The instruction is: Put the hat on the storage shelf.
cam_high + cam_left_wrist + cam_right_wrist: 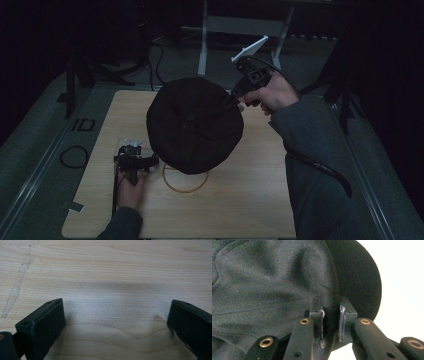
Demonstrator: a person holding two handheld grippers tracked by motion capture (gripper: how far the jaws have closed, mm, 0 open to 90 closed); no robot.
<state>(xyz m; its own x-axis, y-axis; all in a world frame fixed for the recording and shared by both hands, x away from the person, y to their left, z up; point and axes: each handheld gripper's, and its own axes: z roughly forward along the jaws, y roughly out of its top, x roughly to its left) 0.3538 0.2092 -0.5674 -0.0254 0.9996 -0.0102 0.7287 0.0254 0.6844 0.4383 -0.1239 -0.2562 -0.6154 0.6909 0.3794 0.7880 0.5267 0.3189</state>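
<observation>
Forearms enter from below; the right gripper (239,98) pinches the black cap (194,125) at its brim, holding it above the worktop (250,190) over a thin ring (185,182). Left gripper (134,159), fingers (42,325) spread, rests beside the cap. No writing is legible.

Left gripper view. The left gripper (116,322) looks down on a pale wooden tabletop (112,270) whose grain runs from nine o'clock to three o'clock. Its two black jaws rise at seven o'clock and four o'clock, set wide apart, with bare wood between them and nothing gripped. A soft shadow band (120,287) crosses the board just above centre. A thin, irregular pale streak (18,282) with a dark edge runs from eleven o'clock down toward nine o'clock, well apart from the jaws.
</observation>
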